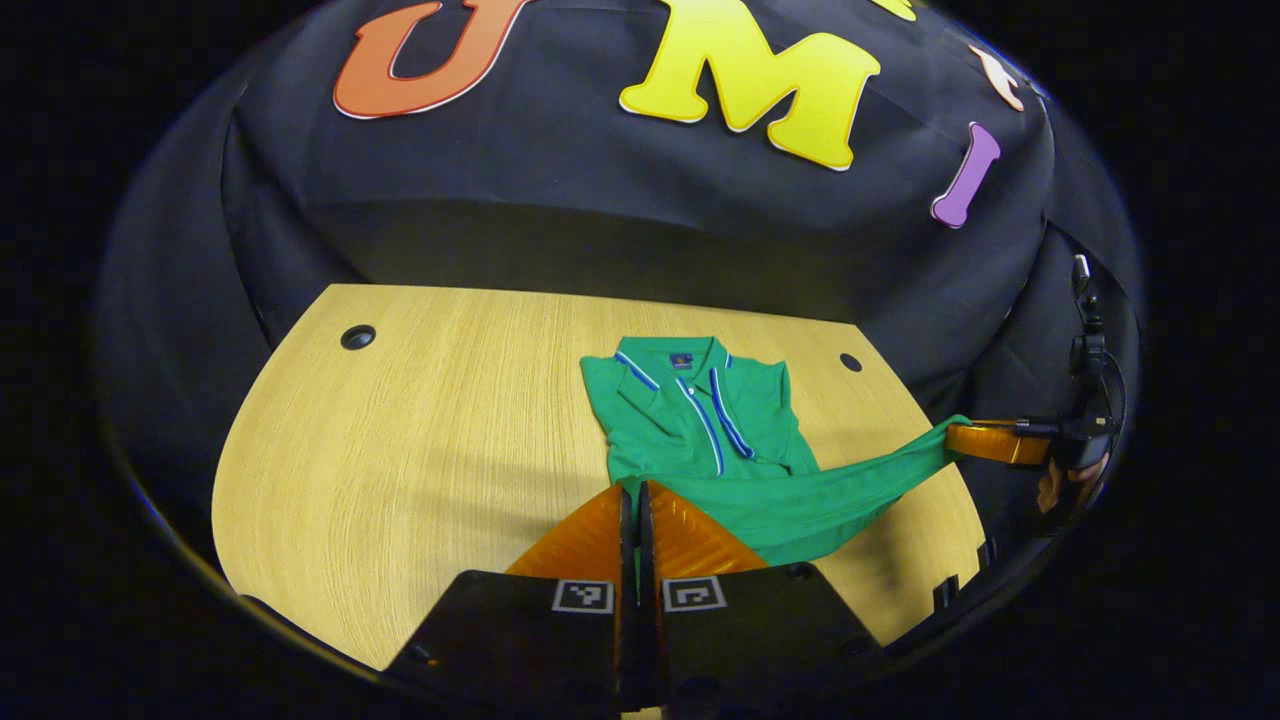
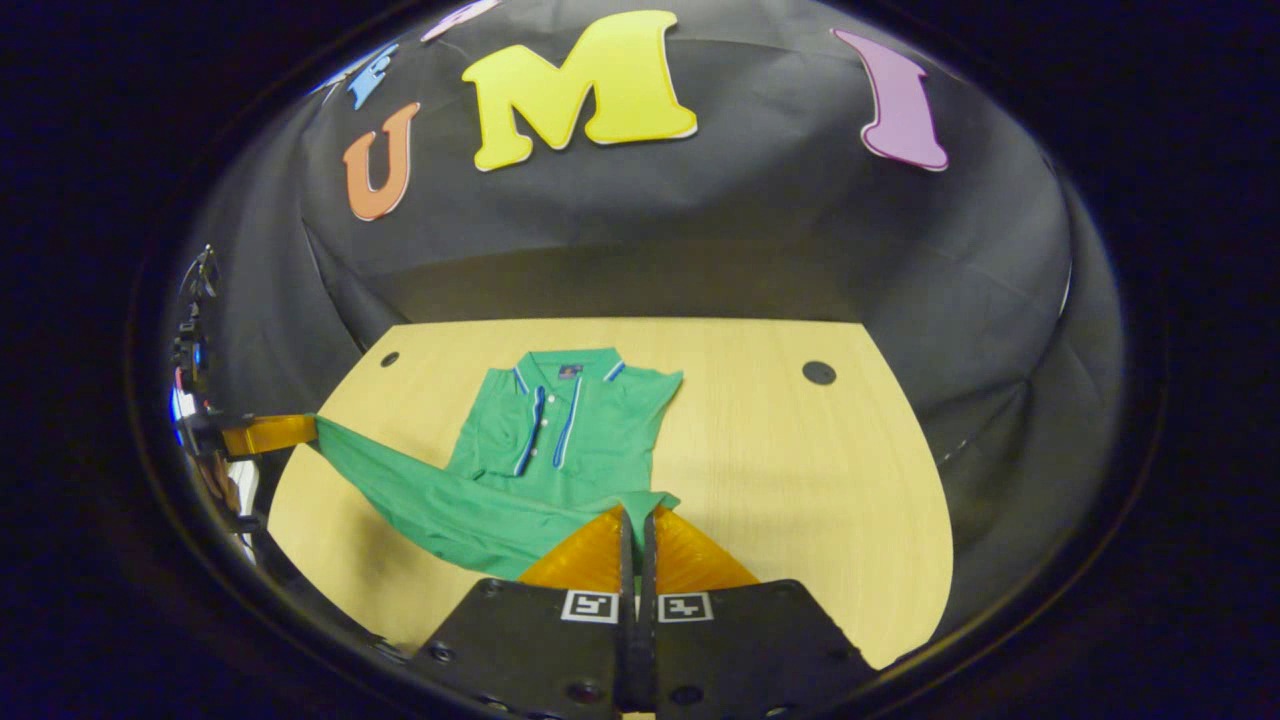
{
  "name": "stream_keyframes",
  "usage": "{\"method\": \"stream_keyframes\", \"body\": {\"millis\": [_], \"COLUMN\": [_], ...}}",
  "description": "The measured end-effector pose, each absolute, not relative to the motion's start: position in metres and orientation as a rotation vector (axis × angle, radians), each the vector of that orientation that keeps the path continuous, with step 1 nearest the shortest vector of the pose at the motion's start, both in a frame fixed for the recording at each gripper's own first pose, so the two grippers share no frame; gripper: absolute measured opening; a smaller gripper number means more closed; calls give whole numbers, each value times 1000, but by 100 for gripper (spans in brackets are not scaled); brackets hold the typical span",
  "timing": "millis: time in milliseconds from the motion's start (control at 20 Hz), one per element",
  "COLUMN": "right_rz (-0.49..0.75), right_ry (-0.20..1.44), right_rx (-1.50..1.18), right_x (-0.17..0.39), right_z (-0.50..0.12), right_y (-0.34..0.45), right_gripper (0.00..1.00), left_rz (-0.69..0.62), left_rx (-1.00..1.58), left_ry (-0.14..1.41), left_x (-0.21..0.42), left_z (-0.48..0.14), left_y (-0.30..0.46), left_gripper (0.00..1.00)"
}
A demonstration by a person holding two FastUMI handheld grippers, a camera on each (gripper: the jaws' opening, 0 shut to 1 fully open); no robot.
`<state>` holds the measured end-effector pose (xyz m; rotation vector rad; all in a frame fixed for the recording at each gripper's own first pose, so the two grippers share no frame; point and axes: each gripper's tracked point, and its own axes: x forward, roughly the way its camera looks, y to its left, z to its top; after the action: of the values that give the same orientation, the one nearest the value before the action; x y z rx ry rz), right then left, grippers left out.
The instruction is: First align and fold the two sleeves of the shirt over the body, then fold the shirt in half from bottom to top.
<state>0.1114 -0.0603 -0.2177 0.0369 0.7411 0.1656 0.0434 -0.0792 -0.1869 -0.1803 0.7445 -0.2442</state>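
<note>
A green polo shirt [image 1: 700,410] with blue-and-white trim lies collar-away on the wooden table [image 1: 400,450], its sleeves folded over the body. Its bottom hem [image 1: 820,495] is lifted off the table and stretched between the two grippers. My left gripper [image 1: 634,492] is shut on one hem corner. The right gripper [image 1: 955,437] shows at the far right of the left gripper view, holding the other corner. In the right gripper view the shirt [image 2: 570,420] lies ahead, my right gripper [image 2: 636,515] is shut on its hem corner, and the left gripper [image 2: 305,430] pinches the far corner at the left.
Round cable holes sit in the tabletop at the back left [image 1: 357,337] and back right [image 1: 851,362]. Bare wood spreads to the left of the shirt in the left gripper view and to its right [image 2: 800,470] in the right gripper view. A hand [image 1: 1060,480] holds the right gripper.
</note>
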Motion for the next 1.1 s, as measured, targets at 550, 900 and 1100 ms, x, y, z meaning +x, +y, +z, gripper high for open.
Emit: {"method": "stream_keyframes", "body": {"millis": [550,900,1100], "right_rz": [126,144,140], "right_ry": [664,599,646], "right_rx": [15,-13,-11], "right_x": [251,323,336], "right_z": [-218,-234,-270], "right_y": [-58,-48,-48], "right_gripper": [0,0,0], "left_rz": [-137,-77,-55], "left_rx": [-212,-170,-187], "left_ry": [641,551,569], "left_x": [162,227,244], "left_z": [-199,-223,-260], "left_y": [-62,-61,-62], "left_gripper": [5,5,5]}}
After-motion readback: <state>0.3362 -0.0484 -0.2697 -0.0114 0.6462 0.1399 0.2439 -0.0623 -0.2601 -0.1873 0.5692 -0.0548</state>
